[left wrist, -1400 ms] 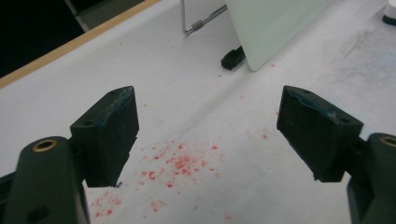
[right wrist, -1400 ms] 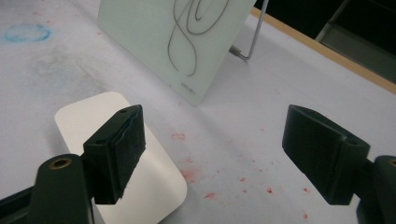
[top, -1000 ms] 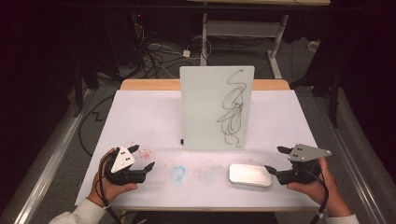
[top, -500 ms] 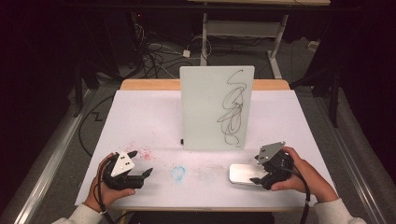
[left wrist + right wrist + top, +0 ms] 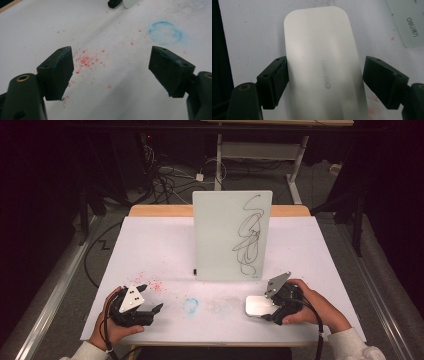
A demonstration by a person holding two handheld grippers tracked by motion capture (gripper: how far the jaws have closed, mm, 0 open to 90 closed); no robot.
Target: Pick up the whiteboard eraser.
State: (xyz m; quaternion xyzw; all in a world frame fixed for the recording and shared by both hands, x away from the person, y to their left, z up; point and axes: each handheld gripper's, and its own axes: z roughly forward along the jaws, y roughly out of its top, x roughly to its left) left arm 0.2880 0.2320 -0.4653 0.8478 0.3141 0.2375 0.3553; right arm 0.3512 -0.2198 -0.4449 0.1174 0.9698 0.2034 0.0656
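A small white whiteboard with a black scribble stands upright mid-table. In front of it, at the right, a white oblong eraser lies flat. My right gripper is open and straddles the eraser. In the right gripper view one jaw touches the eraser's side and the other stands a little off it. My left gripper is open near the front left edge, low over scattered red specks, with nothing between its jaws.
The table has a white cover with a faint blue ring stain between the two grippers. A small black foot holds the board's lower left corner. Beyond the table lie cables and a desk frame on a dark floor.
My right gripper has moved left from the table's right edge and closed in around the eraser. My left gripper has stayed near the red specks, shifting only slightly.
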